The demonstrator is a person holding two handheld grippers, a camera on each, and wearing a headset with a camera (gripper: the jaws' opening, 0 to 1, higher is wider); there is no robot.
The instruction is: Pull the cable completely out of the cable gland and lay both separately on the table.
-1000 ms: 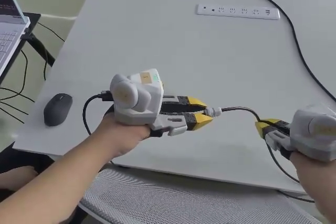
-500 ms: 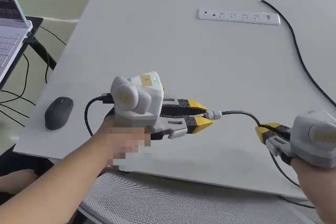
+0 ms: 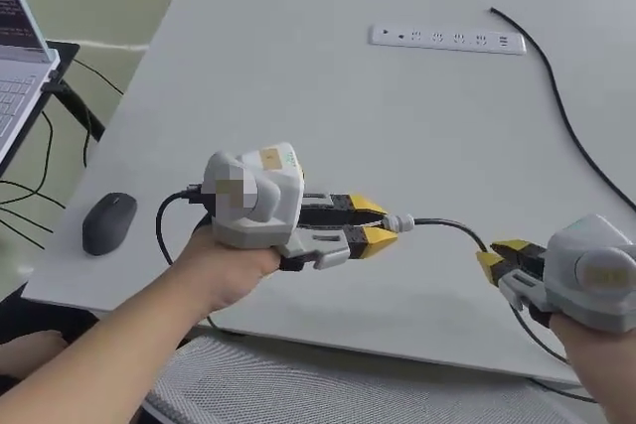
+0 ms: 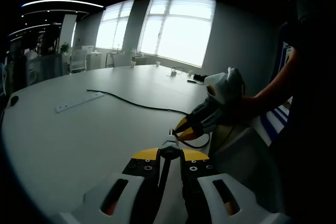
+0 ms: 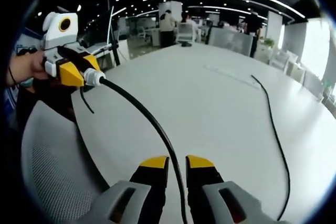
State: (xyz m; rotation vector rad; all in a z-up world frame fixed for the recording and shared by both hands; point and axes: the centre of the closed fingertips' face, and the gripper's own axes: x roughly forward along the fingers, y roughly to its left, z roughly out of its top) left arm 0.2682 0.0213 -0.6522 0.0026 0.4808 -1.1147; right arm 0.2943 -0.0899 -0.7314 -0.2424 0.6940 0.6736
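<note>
My left gripper [image 3: 381, 225] hovers over the front part of the white table [image 3: 328, 106], shut on a small grey-white cable gland [image 3: 397, 221]. A black cable [image 3: 447, 225] runs from the gland in a low arc to my right gripper [image 3: 489, 258], which is shut on it near the table's front edge. In the left gripper view the gland [image 4: 169, 145] sits between the yellow tips [image 4: 169, 155], with the right gripper [image 4: 184, 124] just beyond. In the right gripper view the cable [image 5: 147, 114] passes between the tips [image 5: 177, 163] up to the gland [image 5: 95, 78] and the left gripper [image 5: 86, 72].
A white power strip [image 3: 447, 40] lies at the far side, and a long black cord [image 3: 566, 116] runs down the table's right. A dark mouse [image 3: 107, 222] sits at the left front corner, a laptop [image 3: 12, 86] stands off the table, and a mesh chair [image 3: 298, 384] is below.
My right gripper has drawn slightly down and toward me, so a little more cable spans the gap. The left gripper keeps its hold on the gland; the camera shifted slightly.
</note>
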